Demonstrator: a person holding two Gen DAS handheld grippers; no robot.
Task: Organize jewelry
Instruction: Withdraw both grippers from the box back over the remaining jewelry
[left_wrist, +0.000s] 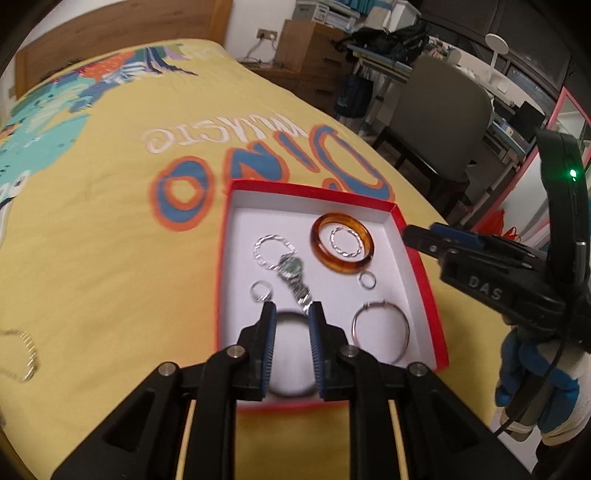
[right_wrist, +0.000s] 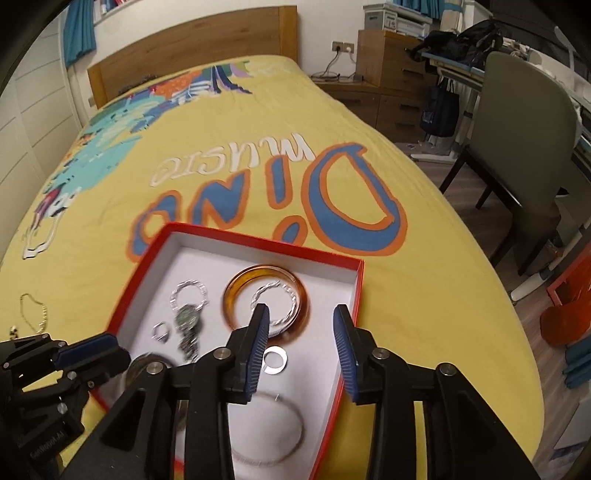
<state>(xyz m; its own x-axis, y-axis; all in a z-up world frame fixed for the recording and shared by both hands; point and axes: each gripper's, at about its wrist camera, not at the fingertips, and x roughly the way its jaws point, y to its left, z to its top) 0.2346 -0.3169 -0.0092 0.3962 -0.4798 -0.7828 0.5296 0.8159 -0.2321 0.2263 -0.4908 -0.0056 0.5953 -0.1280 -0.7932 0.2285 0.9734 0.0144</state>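
While you held both claws above the red box (left_wrist: 417, 266), each one was released and gripped nothing. That red box, white inside and lidless, lay on the yellow bedspread (left_wrist: 110, 240) of the bed, just below the large blue and orange lettering printed on the cloth.

Your left claw (left_wrist: 290, 314) hovered over the near end of the box, its two blue-padded fingers a little apart, with only air between them. Behind that gap, on the box floor, lay a large clear bangle (left_wrist: 291, 369), partly hidden by the fingers.

Your right claw (right_wrist: 301, 317) hung over the right half of the box with its fingers spread wider, also empty. From the left wrist view it (left_wrist: 424, 240) reached in from the right, tips just past the box's right wall, and a blue and white glove (left_wrist: 535, 376) held its handle.

Inside the box, the amber bangle (left_wrist: 343, 242) lay toward the far right corner, with a twisted silver ring (left_wrist: 345, 242) resting inside its circle. Left of the amber bangle sat a silver link bracelet (left_wrist: 273, 249), touching a silver watch (left_wrist: 293, 275) that ran toward the near end. A small ring (left_wrist: 260, 290) lay left of the watch, another small ring (left_wrist: 367, 280) just below the amber bangle, and a thin silver hoop (left_wrist: 382, 325) near the box's right wall.

Well left of the box, on the bedspread, lay a gold chain (left_wrist: 27, 350).
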